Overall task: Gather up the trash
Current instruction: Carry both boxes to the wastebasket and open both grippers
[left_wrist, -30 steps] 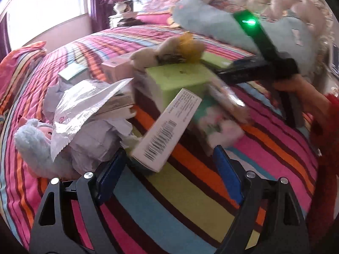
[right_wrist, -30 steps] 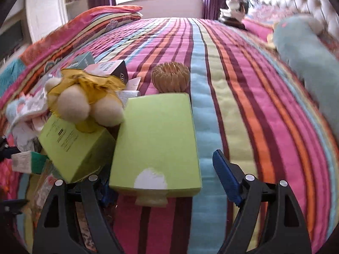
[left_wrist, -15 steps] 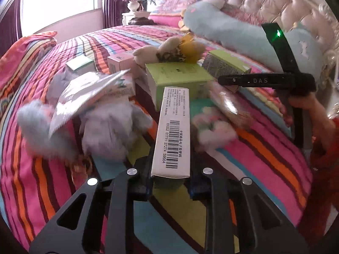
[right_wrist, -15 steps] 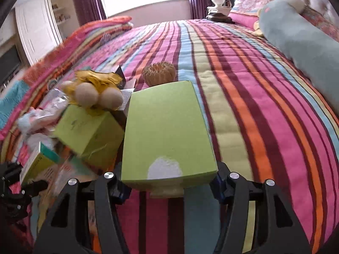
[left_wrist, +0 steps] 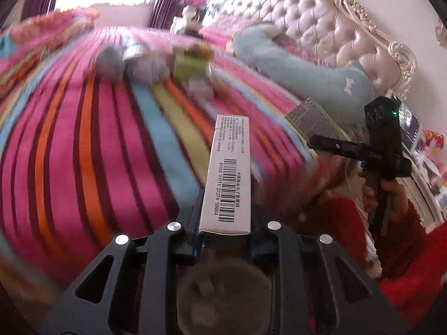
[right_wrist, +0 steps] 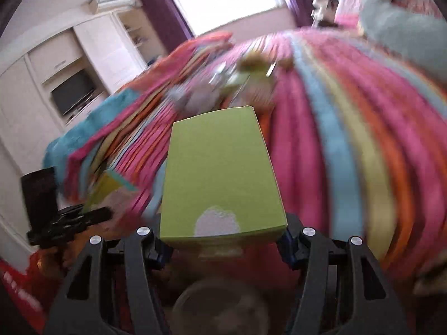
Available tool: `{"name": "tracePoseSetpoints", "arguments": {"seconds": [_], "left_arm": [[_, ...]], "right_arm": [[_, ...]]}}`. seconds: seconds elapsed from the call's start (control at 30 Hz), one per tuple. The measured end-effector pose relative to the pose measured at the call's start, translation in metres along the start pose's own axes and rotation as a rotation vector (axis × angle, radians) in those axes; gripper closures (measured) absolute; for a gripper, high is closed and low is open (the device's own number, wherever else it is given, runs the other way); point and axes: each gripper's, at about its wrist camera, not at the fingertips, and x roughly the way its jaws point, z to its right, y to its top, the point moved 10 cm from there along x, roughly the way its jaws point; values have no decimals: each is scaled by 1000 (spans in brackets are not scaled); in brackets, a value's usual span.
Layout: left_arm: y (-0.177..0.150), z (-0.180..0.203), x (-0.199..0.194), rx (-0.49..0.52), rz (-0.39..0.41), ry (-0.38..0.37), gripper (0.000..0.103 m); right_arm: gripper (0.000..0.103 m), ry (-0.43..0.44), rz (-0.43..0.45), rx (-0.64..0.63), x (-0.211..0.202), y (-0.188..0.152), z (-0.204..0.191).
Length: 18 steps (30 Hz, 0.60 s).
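My left gripper (left_wrist: 225, 217) is shut on a long white barcode box (left_wrist: 227, 178), lifted above the striped bedspread (left_wrist: 83, 145). My right gripper (right_wrist: 223, 237) is shut on a wide green box (right_wrist: 220, 173), also raised off the bed. In the left wrist view the right gripper (left_wrist: 329, 142) shows at the right edge with the green box's (left_wrist: 315, 120) grey printed side facing me. In the right wrist view the left gripper (right_wrist: 69, 220) shows at the lower left with its box (right_wrist: 109, 189). A blurred pile of leftover boxes, wrappers and soft toys (left_wrist: 156, 61) lies far back on the bed.
A long pale-blue plush pillow (left_wrist: 301, 67) lies along the tufted headboard (left_wrist: 321, 28). A person's hand and red sleeve (left_wrist: 405, 223) hold the right gripper. White cabinets with a dark screen (right_wrist: 72, 92) stand beyond the bed. A vase of pink flowers (left_wrist: 192, 0) sits by the window.
Both grippers closed on their boxes, then pulled back fast from the pile, lifting the boxes off the bed. The pile now sits far away and blurred.
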Motion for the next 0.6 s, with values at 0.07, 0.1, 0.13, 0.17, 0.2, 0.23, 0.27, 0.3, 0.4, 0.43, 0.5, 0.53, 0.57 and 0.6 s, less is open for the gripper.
{"name": "tracePoseSetpoints", "arguments": {"seconds": [0.07, 0.1, 0.13, 0.17, 0.2, 0.23, 0.27, 0.3, 0.4, 0.43, 0.5, 0.53, 0.57, 0.6], "left_arm": [[-39, 7, -1, -29, -59, 7, 79], [-69, 12, 6, -54, -121, 3, 79], [-87, 13, 13, -67, -162, 6, 79], [-105, 13, 21, -73, -201, 15, 79], [-130, 13, 36, -86, -259, 26, 79], [-142, 13, 44, -93, -286, 28, 79], [-155, 12, 55, -101, -323, 29, 79], [-174, 10, 72, -119, -381, 38, 79], [-205, 2, 100, -140, -500, 84, 79], [-214, 1, 108, -158, -535, 82, 79], [-227, -1, 114, -175, -582, 80, 79], [-229, -1, 117, -184, -594, 81, 79], [-229, -3, 120, -192, -595, 88, 78], [-231, -6, 122, -205, -604, 105, 77]], "right_arm": [[47, 48, -101, 31, 1, -52, -24], [47, 47, -138, 28, 4, -68, -30], [47, 37, -190, 26, 10, -92, -35], [47, 35, -229, 32, 16, -108, -36], [47, 28, -294, 47, 28, -132, -36], [47, 3, -353, 56, 41, -154, -31], [47, -19, -394, 57, 52, -169, -27], [47, -50, -452, 57, 66, -188, -20], [47, -116, -577, 45, 99, -228, -6], [46, -129, -599, 48, 106, -234, -3], [46, -135, -637, 47, 116, -240, -1], [46, -140, -637, 45, 118, -240, 0], [46, -148, -637, 41, 119, -240, 1], [46, -158, -636, 38, 118, -239, 2]]}}
